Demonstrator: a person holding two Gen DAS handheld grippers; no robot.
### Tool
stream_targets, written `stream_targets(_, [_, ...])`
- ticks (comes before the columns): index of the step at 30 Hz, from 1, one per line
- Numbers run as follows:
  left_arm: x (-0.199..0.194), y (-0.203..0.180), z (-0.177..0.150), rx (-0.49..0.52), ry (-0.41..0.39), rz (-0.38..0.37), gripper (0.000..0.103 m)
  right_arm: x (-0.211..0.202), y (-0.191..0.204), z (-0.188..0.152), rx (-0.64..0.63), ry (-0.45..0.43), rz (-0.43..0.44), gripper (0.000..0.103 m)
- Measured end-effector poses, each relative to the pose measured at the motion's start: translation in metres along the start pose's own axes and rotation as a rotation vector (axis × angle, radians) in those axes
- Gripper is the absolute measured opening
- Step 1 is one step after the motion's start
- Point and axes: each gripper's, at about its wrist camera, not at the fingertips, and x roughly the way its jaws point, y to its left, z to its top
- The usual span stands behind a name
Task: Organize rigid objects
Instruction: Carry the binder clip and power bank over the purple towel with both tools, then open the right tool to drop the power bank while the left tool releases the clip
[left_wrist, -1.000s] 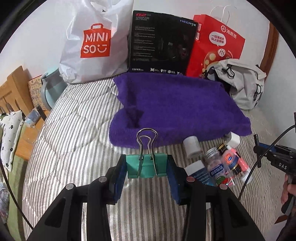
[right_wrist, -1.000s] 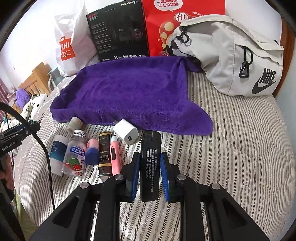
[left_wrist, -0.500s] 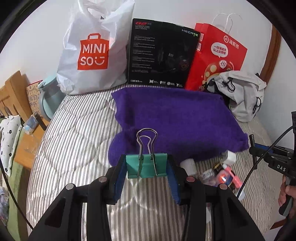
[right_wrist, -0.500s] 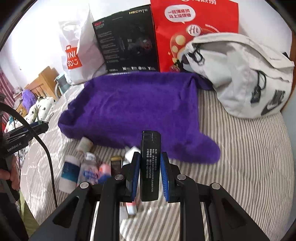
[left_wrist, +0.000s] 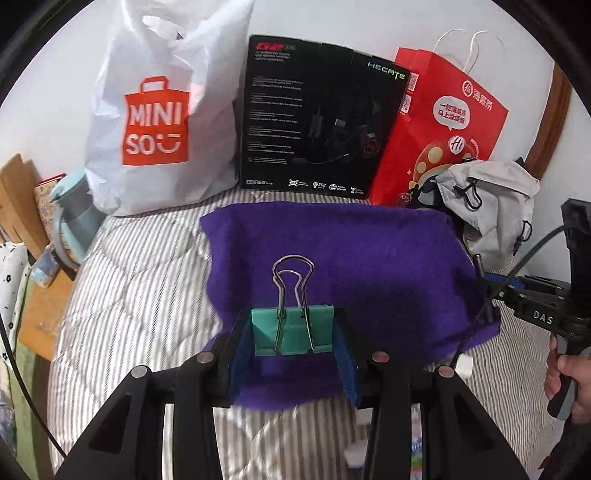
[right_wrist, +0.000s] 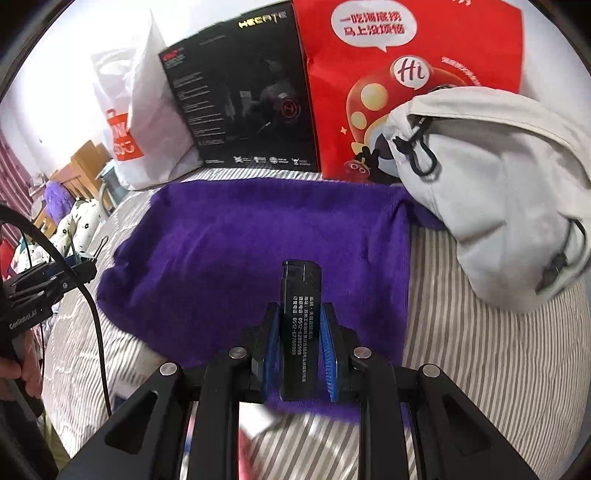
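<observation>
My left gripper (left_wrist: 292, 334) is shut on a green binder clip (left_wrist: 293, 330) with its wire handles pointing up, held above the near edge of a purple towel (left_wrist: 369, 266). In the right wrist view my right gripper (right_wrist: 301, 345) is shut on a black lighter (right_wrist: 300, 325) with white print, held upright over the same purple towel (right_wrist: 258, 240). The left gripper (right_wrist: 79, 264) with the clip shows at the left edge of that view. Blurred small bottles lie under both grippers and are mostly hidden.
Against the wall stand a white Miniso bag (left_wrist: 159, 118), a black headset box (left_wrist: 317, 129) and a red paper bag (left_wrist: 443, 125). A grey drawstring backpack (right_wrist: 498, 192) lies right of the towel. A striped quilt (left_wrist: 140, 288) covers the bed; a teal kettle (left_wrist: 70, 221) stands at its left.
Both grippers have moved forward from the bottle cluster to above the towel's near edge, carrying the clip and the lighter. The bottles have slipped out of sight below.
</observation>
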Motion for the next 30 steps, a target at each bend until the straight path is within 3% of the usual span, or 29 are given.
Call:
stream_targets(8, [0.035, 0.002, 0.015, 0.0, 0.034, 0.009, 0.04, 0.064, -0.011, 0.04, -0.04, 0.071, -0.055, 0.022])
stream_targets(14, [0.054, 0.011, 0.02, -0.015, 0.058, 0.021, 0.04, 0.094, -0.012, 0.045, -0.083, 0.114, -0.136, 0.022])
stream_targets(22, [0.064, 0.015, 0.027, -0.035, 0.06, 0.012, 0.04, 0.094, -0.006, 0.041, -0.133, 0.115, -0.163, 0.024])
stream_targets(26, [0.073, 0.013, 0.031, -0.049, 0.062, -0.002, 0.04, 0.085, -0.009, 0.036, -0.122, 0.136, -0.156, 0.037])
stream_targets(29, [0.082, 0.011, 0.034, -0.055, 0.066, -0.009, 0.04, 0.067, -0.006, 0.029, -0.128, 0.124, -0.156, 0.038])
stream_targets(30, [0.087, 0.01, 0.036, -0.051, 0.066, -0.01, 0.04, 0.056, -0.002, 0.025, -0.135, 0.106, -0.155, 0.043])
